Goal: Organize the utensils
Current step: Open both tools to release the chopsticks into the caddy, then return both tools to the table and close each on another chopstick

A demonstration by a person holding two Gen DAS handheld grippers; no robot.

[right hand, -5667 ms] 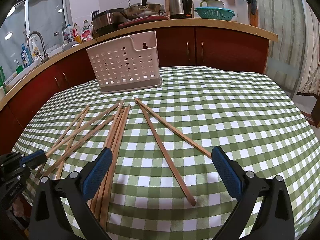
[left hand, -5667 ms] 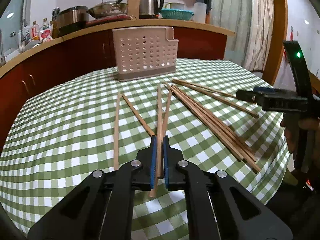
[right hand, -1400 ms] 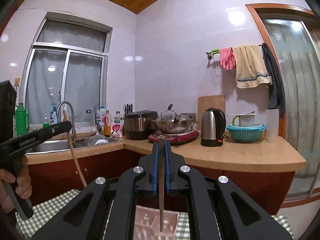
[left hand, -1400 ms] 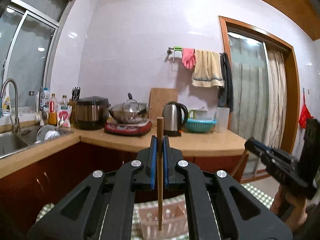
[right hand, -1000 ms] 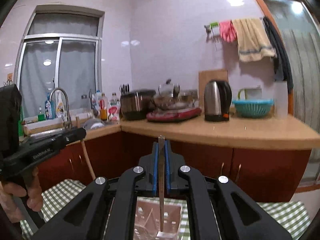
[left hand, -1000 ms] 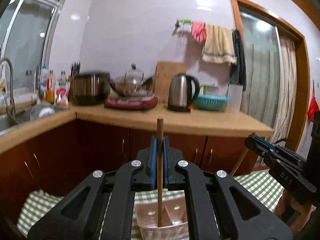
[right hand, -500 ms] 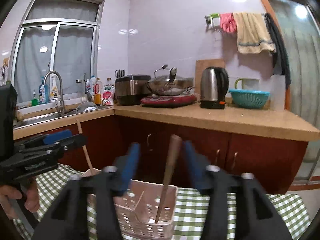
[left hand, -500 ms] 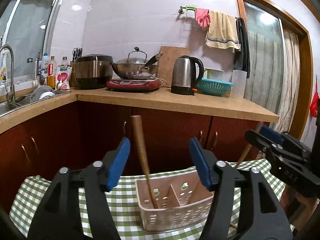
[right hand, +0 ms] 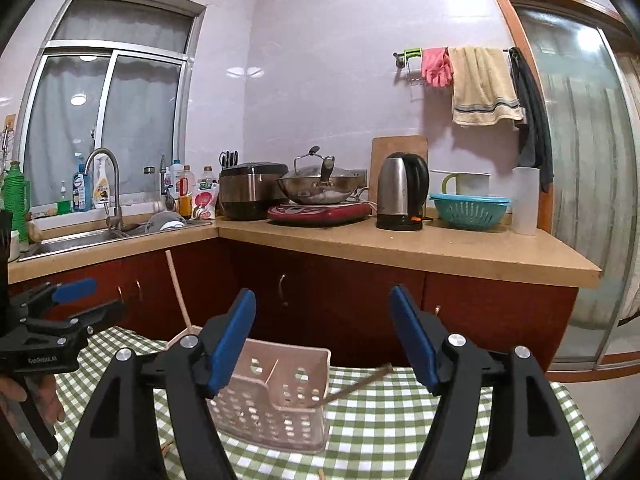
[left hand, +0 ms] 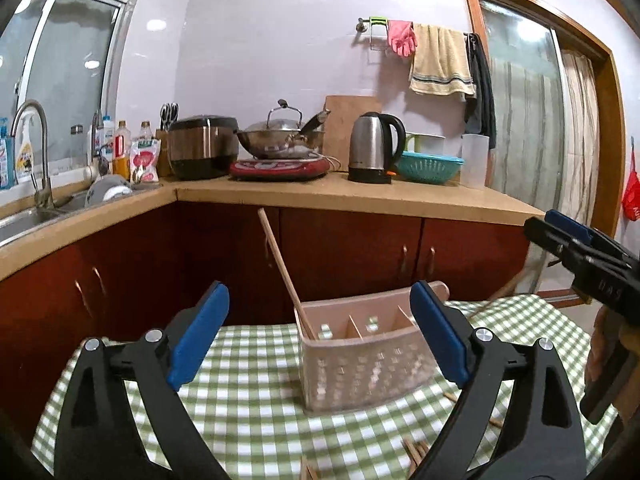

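Left gripper hovers level above the holder, jaws wide apart, empty. Right gripper too, spread and holding nothing.

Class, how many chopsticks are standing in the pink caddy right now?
2. The left chopstick leans out of the leftmost compartment of the caddy; the right chopstick leans over its right end. Others may be hidden inside.
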